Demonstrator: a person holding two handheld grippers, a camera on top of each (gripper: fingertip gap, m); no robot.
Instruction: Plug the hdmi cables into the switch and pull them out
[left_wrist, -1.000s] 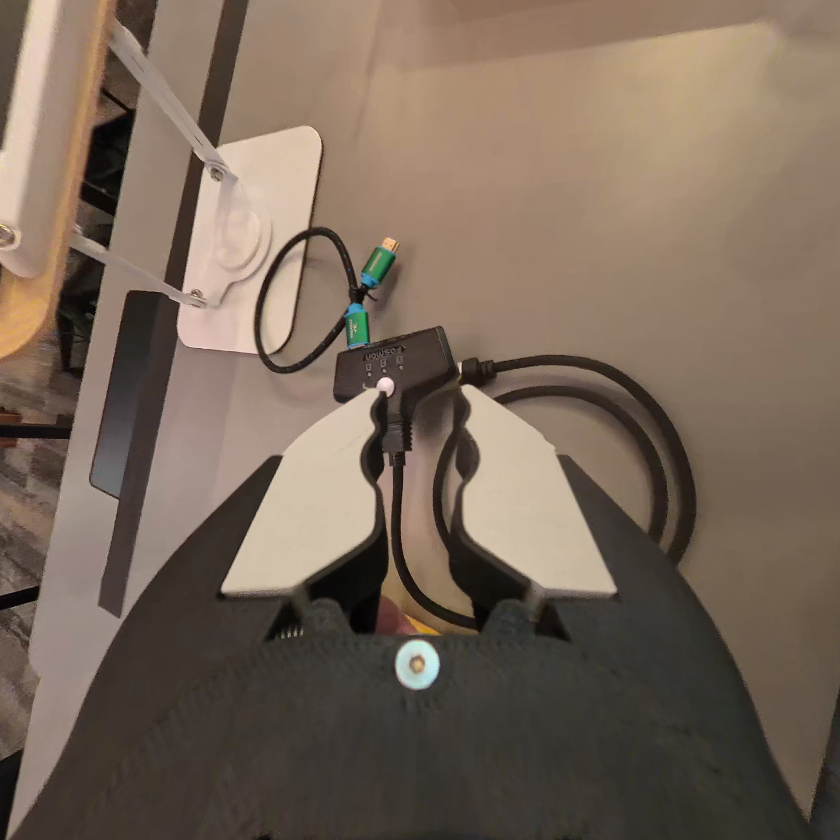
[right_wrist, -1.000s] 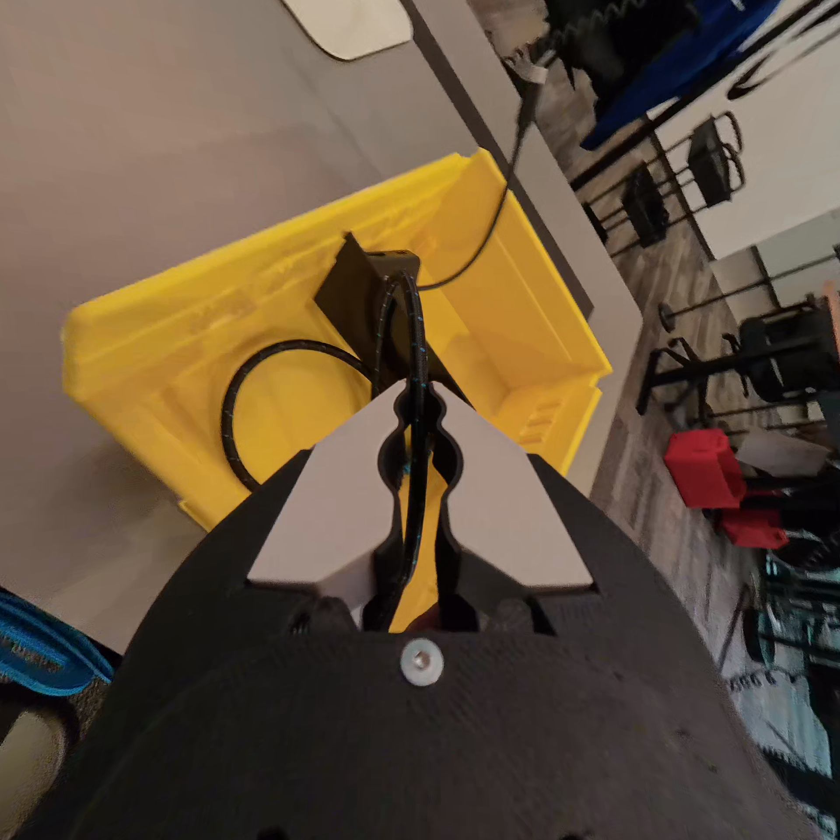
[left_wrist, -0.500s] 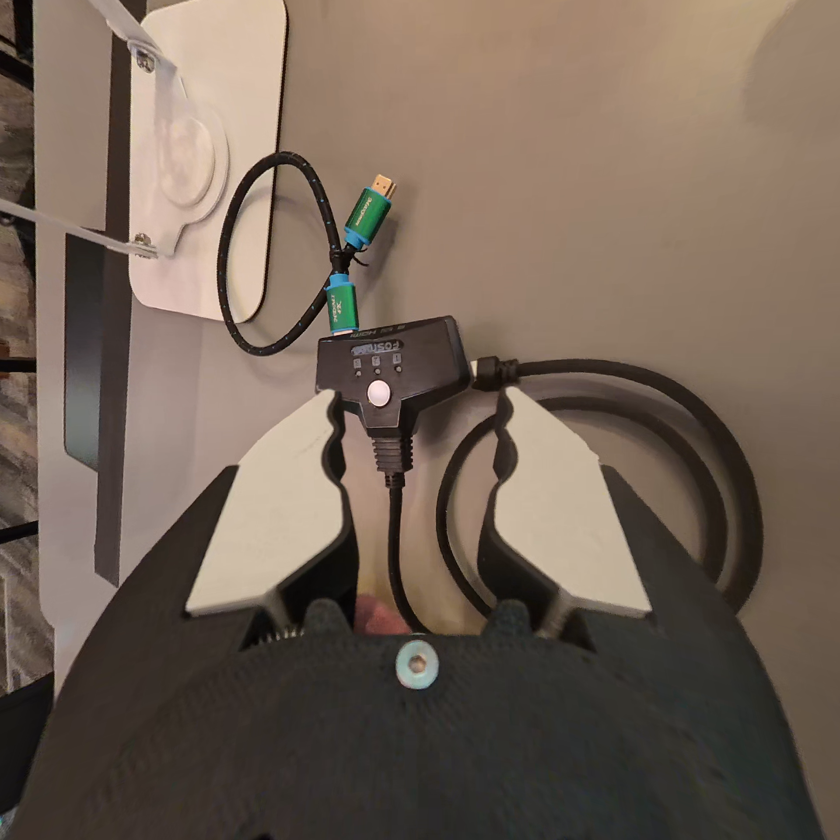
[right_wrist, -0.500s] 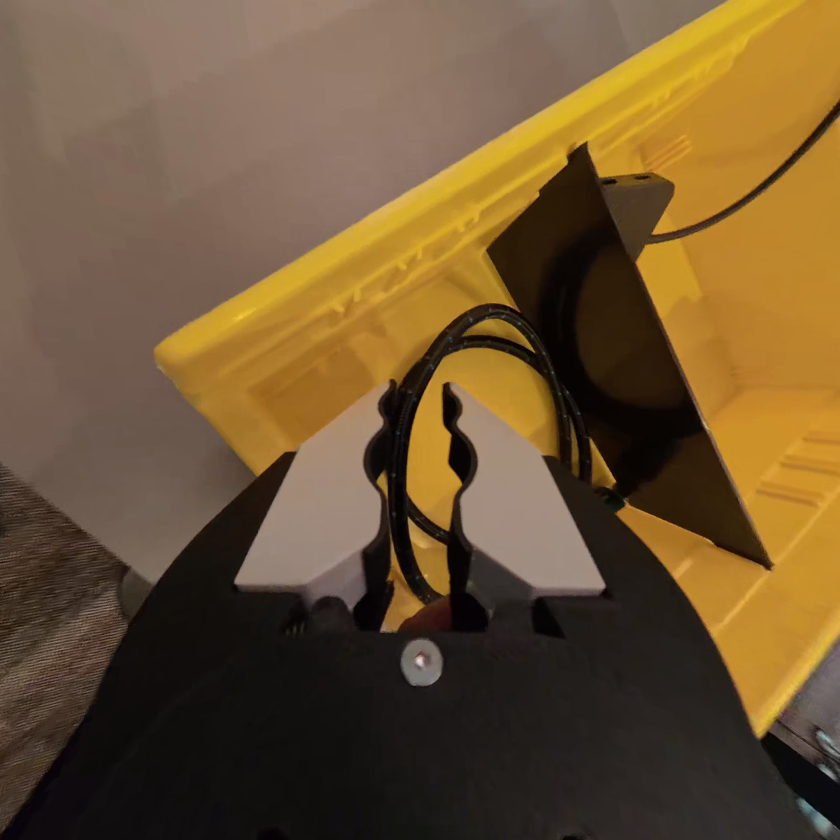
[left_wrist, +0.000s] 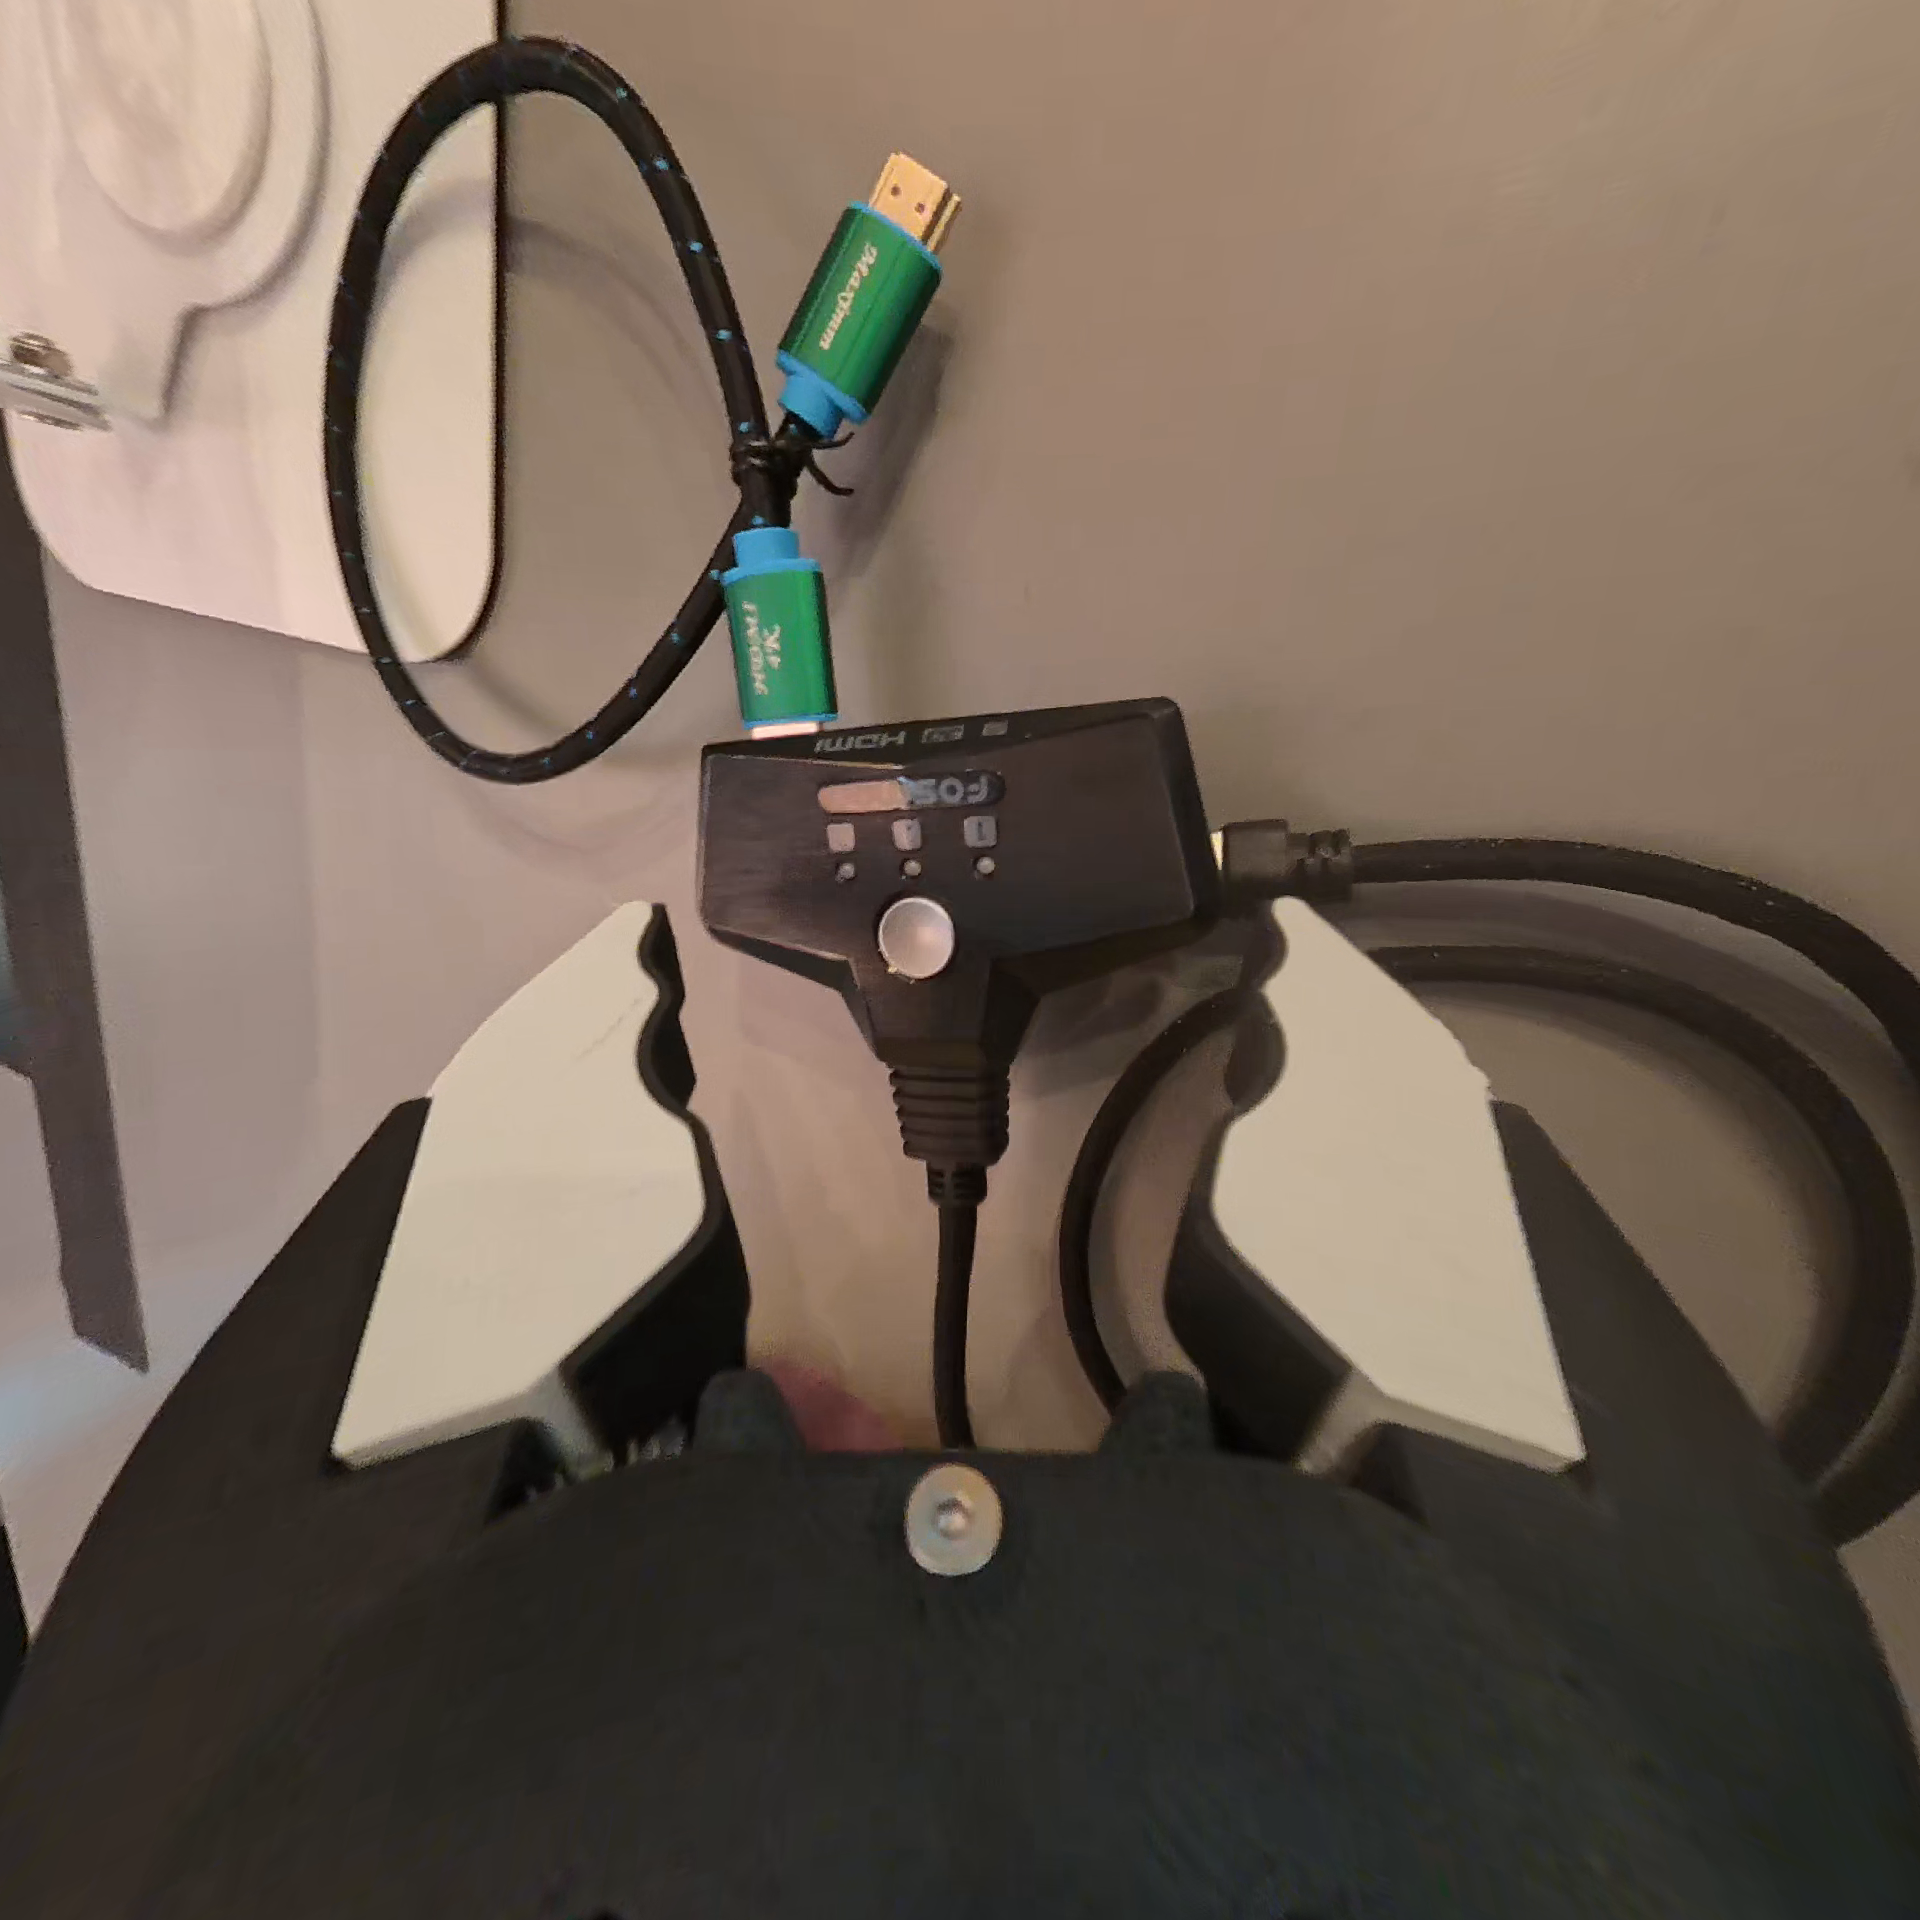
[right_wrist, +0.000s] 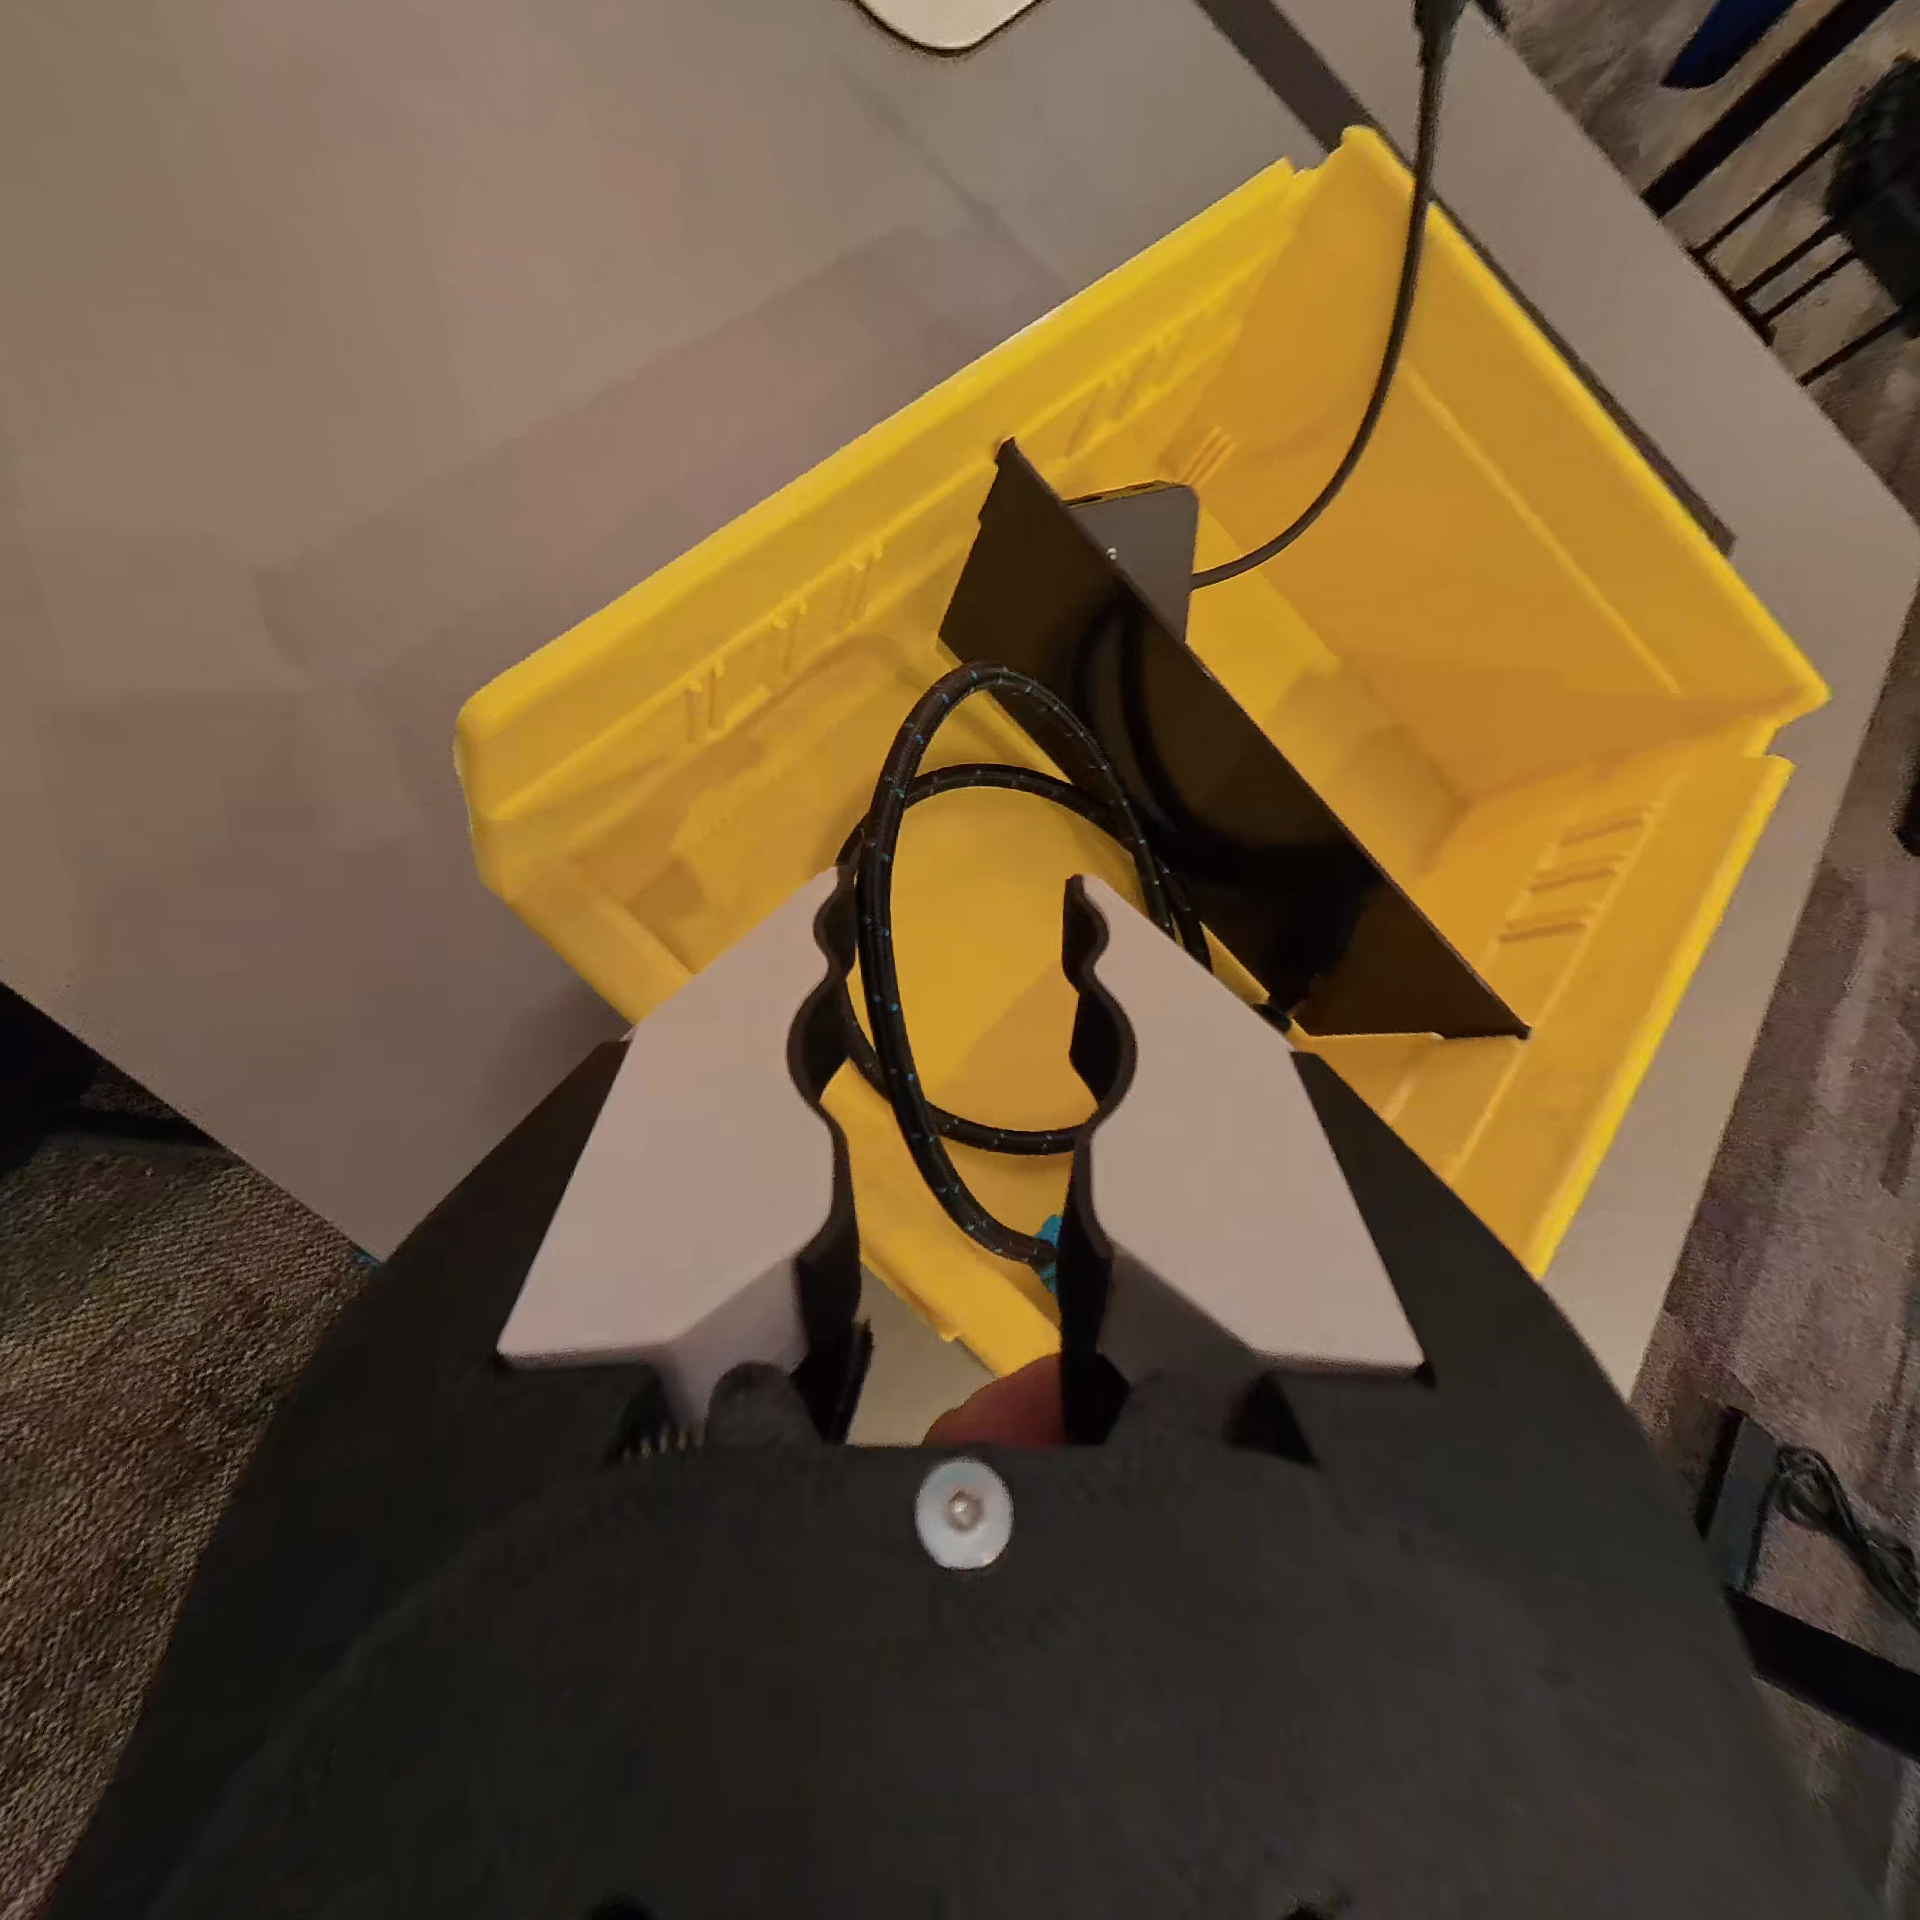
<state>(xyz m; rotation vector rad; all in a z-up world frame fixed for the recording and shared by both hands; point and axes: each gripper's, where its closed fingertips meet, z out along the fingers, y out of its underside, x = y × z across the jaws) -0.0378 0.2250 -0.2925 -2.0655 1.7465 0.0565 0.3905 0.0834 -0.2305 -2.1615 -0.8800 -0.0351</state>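
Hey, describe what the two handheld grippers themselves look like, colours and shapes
The left gripper and right gripper look alike: a rounded matte black textured body, one silver screw at its centre, and two wedge-shaped fingers, pale grey on top, black and wavy on the inner edges. No sleeves show.

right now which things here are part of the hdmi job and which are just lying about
Job: switch; green-plug cable, one end plugged in; thick black cable; braided cable; left gripper; right gripper.

Lying about: yellow bin; black divider; white pad.

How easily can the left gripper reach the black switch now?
Probably easily: the left gripper is open, its fingers flank the switch body, and only the switch's own cable lies between them.
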